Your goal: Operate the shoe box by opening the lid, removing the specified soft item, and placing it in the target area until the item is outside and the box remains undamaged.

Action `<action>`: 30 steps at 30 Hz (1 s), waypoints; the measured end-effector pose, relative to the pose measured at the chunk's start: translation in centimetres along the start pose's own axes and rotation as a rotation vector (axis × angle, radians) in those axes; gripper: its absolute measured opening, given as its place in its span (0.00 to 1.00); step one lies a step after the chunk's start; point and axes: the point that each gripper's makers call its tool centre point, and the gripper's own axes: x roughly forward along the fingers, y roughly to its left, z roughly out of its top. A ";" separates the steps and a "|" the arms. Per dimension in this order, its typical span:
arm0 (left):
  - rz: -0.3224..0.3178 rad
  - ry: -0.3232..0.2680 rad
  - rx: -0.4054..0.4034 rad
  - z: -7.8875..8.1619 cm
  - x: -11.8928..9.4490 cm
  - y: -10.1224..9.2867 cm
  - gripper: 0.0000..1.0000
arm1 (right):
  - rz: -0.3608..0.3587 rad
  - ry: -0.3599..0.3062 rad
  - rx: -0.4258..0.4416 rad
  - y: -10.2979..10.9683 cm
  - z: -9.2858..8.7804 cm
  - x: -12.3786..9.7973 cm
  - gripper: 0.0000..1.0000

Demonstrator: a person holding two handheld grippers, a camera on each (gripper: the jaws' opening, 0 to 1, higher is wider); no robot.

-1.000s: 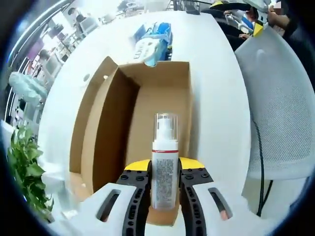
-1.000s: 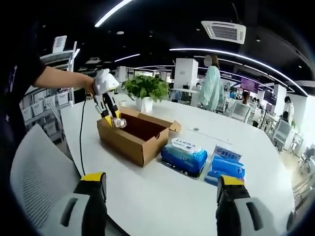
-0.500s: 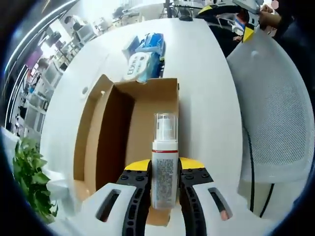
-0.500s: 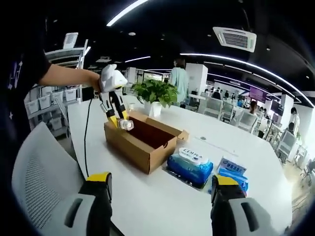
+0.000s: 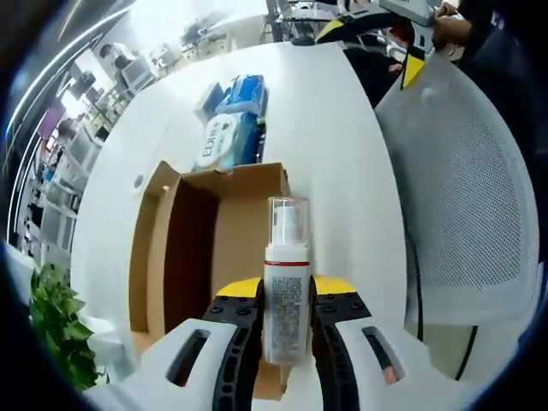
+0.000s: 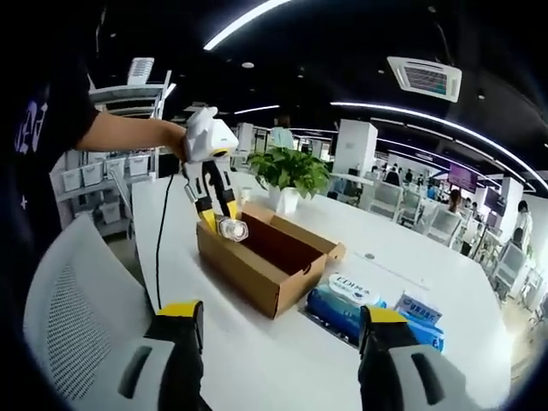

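A white pump bottle (image 5: 287, 295) with a clear cap and a red band stands between the jaws of my left gripper (image 5: 287, 318), which is shut on it. It hangs above the near end of the open cardboard shoe box (image 5: 235, 244), whose inside looks bare. From the right gripper view, the left gripper (image 6: 221, 216) holds the bottle (image 6: 232, 229) over the box's (image 6: 257, 267) left end, a person's hand on it. My right gripper (image 6: 278, 330) stands open with nothing in it, well short of the box.
Two blue wipes packs (image 5: 224, 139) (image 5: 245, 91) lie on the white table (image 5: 342, 145) beyond the box, also as wipes packs (image 6: 351, 298) (image 6: 419, 310). A white mesh chair (image 5: 467, 205) stands at the table's edge. A potted plant (image 6: 289, 174) sits behind the box.
The left gripper has risen with the bottle, so the box looks smaller and farther below. The right gripper's view has drawn nearer to the box.
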 end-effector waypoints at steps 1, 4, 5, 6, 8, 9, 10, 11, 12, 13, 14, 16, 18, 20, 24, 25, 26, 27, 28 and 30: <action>-0.002 -0.004 0.004 0.2 0.0 -0.1 0.20 | 0.004 -0.003 -0.002 0.1 0.1 0.1 0.70; -0.008 -0.022 0.015 0.9 0.1 -0.6 0.20 | 0.018 -0.017 -0.003 0.4 0.5 0.3 0.67; -0.013 -0.028 0.016 1.1 0.2 -0.8 0.20 | 0.022 -0.019 -0.007 0.5 0.5 0.3 0.66; -0.019 -0.035 0.019 1.4 0.2 -1.1 0.20 | 0.025 -0.023 -0.014 0.6 0.7 0.4 0.64; -0.031 -0.044 0.033 1.7 0.3 -1.5 0.20 | 0.034 -0.029 -0.021 0.8 0.9 0.5 0.63; -0.034 -0.046 0.032 1.8 0.3 -1.7 0.20 | 0.036 -0.030 -0.022 0.9 1.0 0.6 0.63; -0.039 -0.051 0.037 2.0 0.4 -2.0 0.20 | 0.039 -0.032 -0.023 0.9 1.0 0.7 0.63; -0.041 -0.055 0.039 2.2 0.4 -2.2 0.20 | 0.041 -0.034 -0.025 1.0 1.1 0.7 0.62; -0.043 -0.056 0.040 2.3 0.5 -2.3 0.20 | 0.044 -0.038 -0.028 1.1 1.2 0.8 0.61; -0.046 -0.060 0.045 2.5 0.5 -2.5 0.20 | 0.046 -0.043 -0.031 1.1 1.3 0.8 0.60; -0.048 -0.061 0.045 2.6 0.5 -2.6 0.20 | 0.050 -0.046 -0.032 1.2 1.3 0.9 0.59; -0.056 -0.068 0.049 2.9 0.6 -2.9 0.20 | 0.058 -0.050 -0.032 1.4 1.4 1.0 0.57; -0.059 -0.074 0.056 3.3 0.6 -3.1 0.20 | 0.067 -0.050 -0.035 1.7 1.5 1.0 0.57; -0.062 -0.082 0.064 3.7 0.6 -3.3 0.20 | 0.074 -0.051 -0.039 1.8 1.6 1.1 0.56; -0.062 -0.109 0.085 4.8 0.9 -3.6 0.20 | 0.086 -0.054 -0.043 2.2 1.7 1.1 0.50; -0.055 -0.123 0.098 5.1 0.9 -3.6 0.20 | 0.091 -0.054 -0.046 2.3 1.8 1.2 0.50; -0.056 -0.136 0.099 5.4 1.0 -3.7 0.20 | 0.093 -0.054 -0.047 2.3 1.8 1.2 0.49; -0.057 -0.140 0.096 5.6 1.0 -3.7 0.20 | 0.100 -0.051 -0.050 2.5 1.7 1.2 0.48; -0.058 -0.145 0.097 5.8 1.1 -3.8 0.20 | 0.101 -0.051 -0.050 2.5 1.7 1.2 0.48; -0.060 -0.153 0.109 6.1 1.3 -4.1 0.20 | 0.105 -0.049 -0.055 2.7 1.7 1.3 0.46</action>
